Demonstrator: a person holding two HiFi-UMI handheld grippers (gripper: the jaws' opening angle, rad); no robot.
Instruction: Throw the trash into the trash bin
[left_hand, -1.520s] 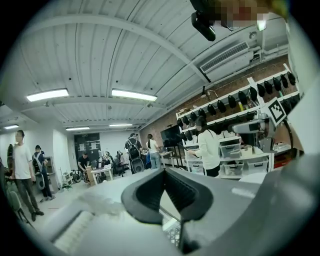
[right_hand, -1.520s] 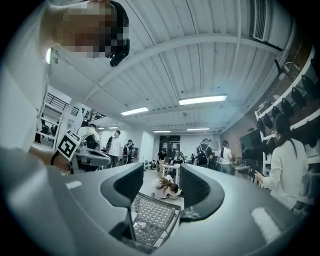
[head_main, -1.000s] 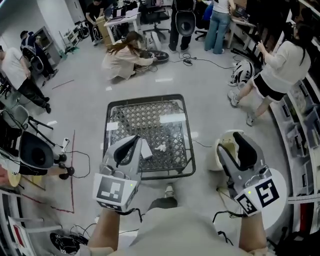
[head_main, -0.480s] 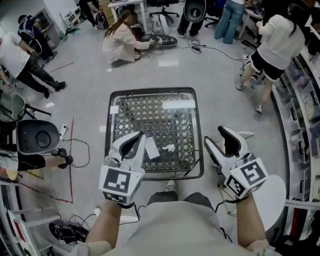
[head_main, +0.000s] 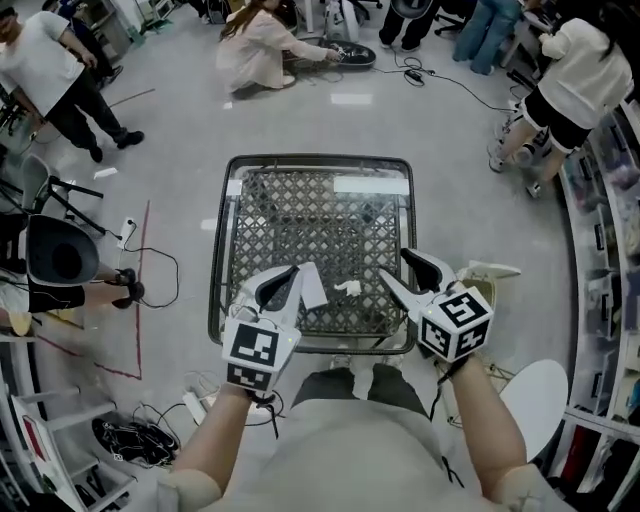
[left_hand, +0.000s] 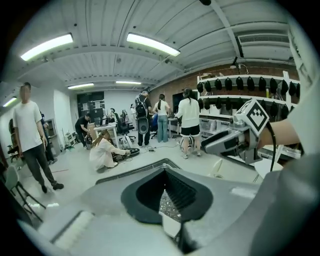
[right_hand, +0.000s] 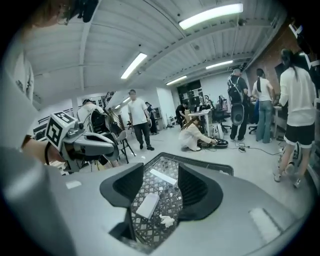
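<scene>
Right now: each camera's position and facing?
Head view: on the head, steeply down at the glass table; forearms, left gripper, right gripper show.
Left gripper view: on that gripper, along its parted jaws across the table; right gripper at right.
Right gripper view: on that gripper, along open jaws at flat paper, crumpled paper; left gripper at left.
Shared: both papers, head and right gripper views.
</scene>
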